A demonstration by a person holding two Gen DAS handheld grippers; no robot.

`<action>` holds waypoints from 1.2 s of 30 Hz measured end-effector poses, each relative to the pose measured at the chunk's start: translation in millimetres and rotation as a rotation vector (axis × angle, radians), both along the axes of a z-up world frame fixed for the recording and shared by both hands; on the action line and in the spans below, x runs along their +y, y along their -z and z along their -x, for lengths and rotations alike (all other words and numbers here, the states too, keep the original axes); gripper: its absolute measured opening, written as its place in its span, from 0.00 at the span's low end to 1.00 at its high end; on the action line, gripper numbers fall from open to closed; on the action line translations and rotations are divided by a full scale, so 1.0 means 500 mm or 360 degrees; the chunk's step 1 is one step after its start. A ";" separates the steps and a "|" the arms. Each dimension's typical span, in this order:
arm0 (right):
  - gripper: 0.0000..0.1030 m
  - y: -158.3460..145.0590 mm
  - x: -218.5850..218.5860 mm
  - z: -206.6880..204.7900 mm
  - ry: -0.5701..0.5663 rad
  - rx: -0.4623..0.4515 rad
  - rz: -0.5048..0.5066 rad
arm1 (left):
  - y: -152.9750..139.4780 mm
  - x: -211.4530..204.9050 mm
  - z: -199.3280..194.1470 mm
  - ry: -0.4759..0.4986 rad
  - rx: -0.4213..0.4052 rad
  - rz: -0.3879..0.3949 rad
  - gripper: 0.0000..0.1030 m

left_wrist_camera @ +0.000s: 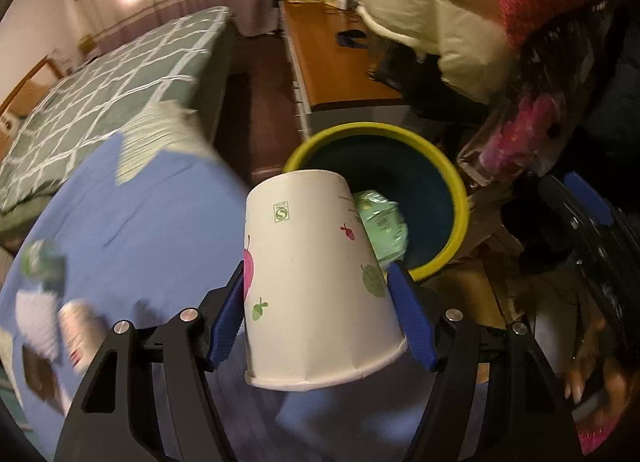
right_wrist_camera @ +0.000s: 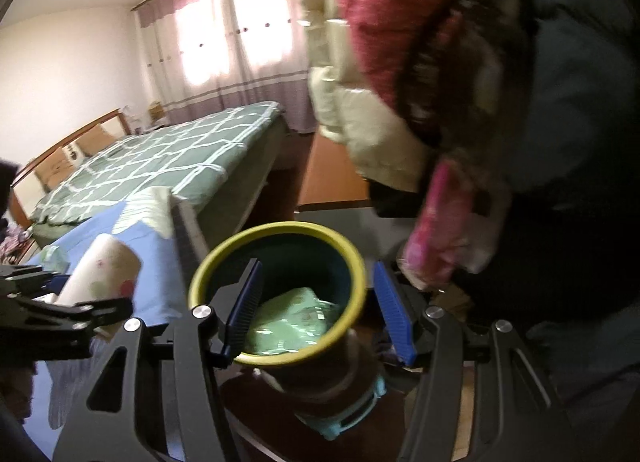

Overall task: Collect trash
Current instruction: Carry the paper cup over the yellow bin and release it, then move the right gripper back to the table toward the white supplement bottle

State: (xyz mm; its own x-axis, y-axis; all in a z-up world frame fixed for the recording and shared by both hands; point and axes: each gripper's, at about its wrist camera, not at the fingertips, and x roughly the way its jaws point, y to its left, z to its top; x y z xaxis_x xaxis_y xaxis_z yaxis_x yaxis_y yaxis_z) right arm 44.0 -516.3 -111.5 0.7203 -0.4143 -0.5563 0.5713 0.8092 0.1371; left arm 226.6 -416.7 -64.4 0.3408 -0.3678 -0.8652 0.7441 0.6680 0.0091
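Gripping a paper cup point(left_wrist_camera: 316, 282) just beside the bin's point(left_wrist_camera: 460, 198) near rim, the left gripper point(left_wrist_camera: 320, 314) is clamping its sides while the right gripper point(right_wrist_camera: 316, 306) is straddling that rim, grip unclear, so an early release could bounce the cup off.

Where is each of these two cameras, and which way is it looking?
Left wrist: on the left gripper, looking down along its jaws, which clamp a paper cup before the bin; a hand shows at right.
Right wrist: on the right gripper, looking down into the bin; its jaws grip the rim.
Shared: bin, cup, bed, green wrapper inside.
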 end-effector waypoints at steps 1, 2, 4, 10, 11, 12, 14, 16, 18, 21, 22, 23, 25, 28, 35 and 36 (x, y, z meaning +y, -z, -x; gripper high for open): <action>0.54 0.004 -0.007 0.004 0.0009 0.0004 -0.0009 | 0.008 -0.026 -0.001 0.0023 0.0014 -0.0003 0.66; 0.54 0.008 -0.015 0.009 0.0019 0.0008 -0.0018 | 0.015 -0.046 -0.003 0.0040 0.0023 -0.0006 0.66; 0.54 0.019 -0.029 0.014 0.0044 0.0019 -0.0034 | 0.030 -0.091 -0.005 0.0071 0.0028 -0.0014 0.66; 0.58 0.032 -0.048 0.019 0.0078 0.0029 -0.0061 | 0.061 -0.158 -0.024 0.0070 0.0036 -0.0020 0.75; 0.58 0.031 -0.048 0.017 0.0082 0.0030 -0.0059 | 0.063 -0.162 -0.027 0.0058 0.0035 -0.0015 0.81; 0.59 0.033 -0.048 0.016 0.0084 0.0031 -0.0060 | 0.062 -0.162 -0.029 0.0045 0.0040 -0.0001 0.83; 0.59 0.034 -0.049 0.013 0.0081 0.0032 -0.0066 | 0.059 -0.153 -0.031 0.0037 0.0054 0.0017 0.83; 0.59 0.037 -0.046 0.009 0.0070 0.0035 -0.0074 | 0.050 -0.135 -0.028 0.0030 0.0062 0.0034 0.83; 0.59 0.039 -0.038 0.003 0.0052 0.0039 -0.0077 | 0.030 -0.097 -0.021 0.0015 0.0067 0.0083 0.83; 0.59 0.044 -0.019 -0.013 0.0009 0.0051 -0.0075 | -0.005 -0.025 -0.007 -0.0044 0.0018 0.0166 0.88; 0.59 0.045 -0.012 -0.020 -0.0010 0.0057 -0.0075 | -0.016 0.007 -0.002 -0.0077 -0.0012 0.0192 0.88; 0.59 0.047 -0.005 -0.027 -0.0027 0.0062 -0.0074 | -0.024 0.038 0.001 -0.0108 -0.0038 0.0212 0.89; 0.59 0.047 0.017 -0.042 -0.0072 0.0075 -0.0069 | -0.037 0.104 0.008 -0.0180 -0.0085 0.0252 0.89; 0.59 0.046 0.060 -0.067 -0.0147 0.0090 -0.0047 | -0.046 0.220 0.013 -0.0328 -0.0161 0.0295 0.90; 0.59 0.032 0.194 -0.137 -0.0377 0.0103 0.0001 | -0.040 0.525 0.006 -0.0778 -0.0318 0.0335 0.91; 0.58 0.030 0.219 -0.148 -0.0416 0.0105 0.0009 | -0.037 0.565 0.003 -0.0844 -0.0342 0.0332 0.91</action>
